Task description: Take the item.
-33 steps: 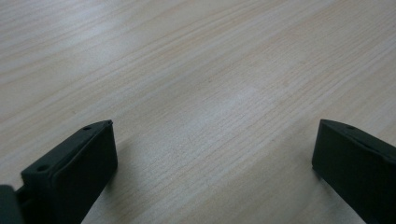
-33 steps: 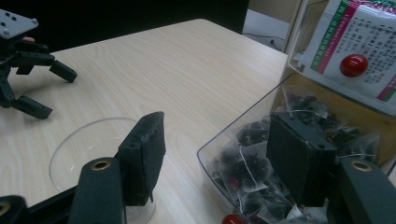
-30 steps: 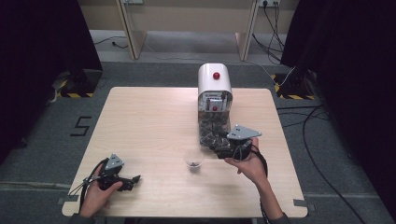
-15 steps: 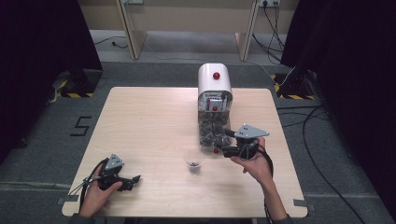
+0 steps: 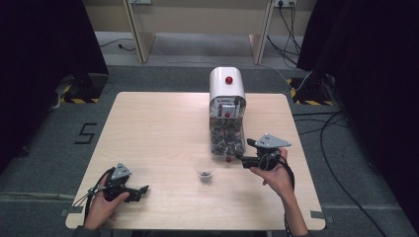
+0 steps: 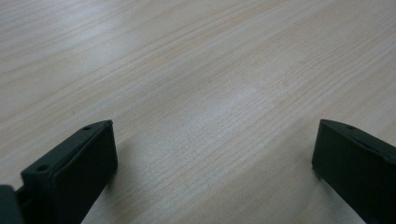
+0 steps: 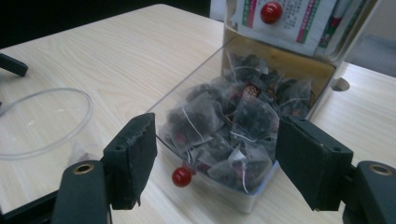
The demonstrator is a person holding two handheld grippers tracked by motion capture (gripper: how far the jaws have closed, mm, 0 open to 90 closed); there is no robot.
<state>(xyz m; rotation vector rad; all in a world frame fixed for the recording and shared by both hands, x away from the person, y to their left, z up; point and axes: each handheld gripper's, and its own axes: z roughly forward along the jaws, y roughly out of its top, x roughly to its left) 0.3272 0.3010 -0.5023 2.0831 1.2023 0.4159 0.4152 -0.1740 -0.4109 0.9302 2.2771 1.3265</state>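
So the dispenser (image 5: 227,116) sits on the table (image 5: 158,133), toward the far edge, a bit right of centre. Its drawer (image 7: 219,140) juts out toward the person, with tea bags (image 7: 224,126) piled in it. The cup (image 5: 205,174) stands just in front, slightly left. Right gripper (image 5: 241,159) hangs right by the drawer's front; left gripper (image 5: 143,189) rests near the front-left corner, well apart.

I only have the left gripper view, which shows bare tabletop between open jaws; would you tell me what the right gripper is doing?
Observer: The right gripper faces the open drawer of tea bags at the foot of the white dispenser. Its jaws have just been opening and press on nothing.
Operator: Thank you. Is there anything to drop a bag into?
Observer: Yes, a clear plastic cup stands near that drawer, with something dark inside.
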